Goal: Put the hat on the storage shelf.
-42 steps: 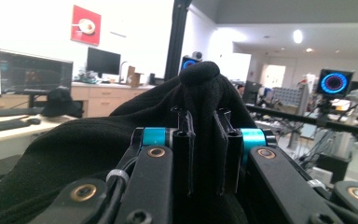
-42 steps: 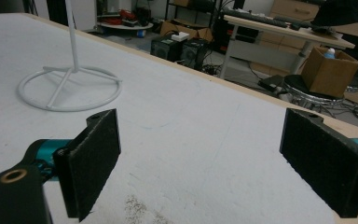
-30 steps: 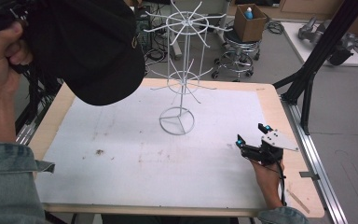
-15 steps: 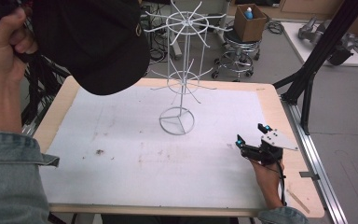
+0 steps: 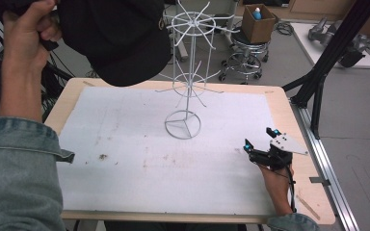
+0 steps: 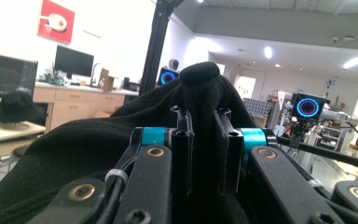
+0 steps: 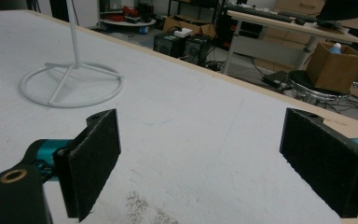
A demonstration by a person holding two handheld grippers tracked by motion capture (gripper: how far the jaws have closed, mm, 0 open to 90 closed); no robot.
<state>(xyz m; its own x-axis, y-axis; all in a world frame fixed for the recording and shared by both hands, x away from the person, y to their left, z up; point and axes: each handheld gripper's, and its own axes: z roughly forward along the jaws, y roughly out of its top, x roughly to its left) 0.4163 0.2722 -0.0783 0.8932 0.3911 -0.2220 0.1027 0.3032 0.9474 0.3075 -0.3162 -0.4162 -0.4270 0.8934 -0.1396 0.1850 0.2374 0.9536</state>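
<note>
Your desk (image 5: 125, 159), under its white sheet, carries the white wire rack (image 5: 189, 72) at its far middle. The black cap (image 5: 120, 38) hangs raised over the far left corner, just left of the rack's upper ring, apart from the wires. Your left gripper (image 6: 204, 154) has its fingers (image 6: 182, 149) pinching the cap's fabric. Your right gripper (image 5: 261, 141) rests low at the near right of the desk, its fingers (image 7: 95, 161) spread wide, with nothing between them.
</note>
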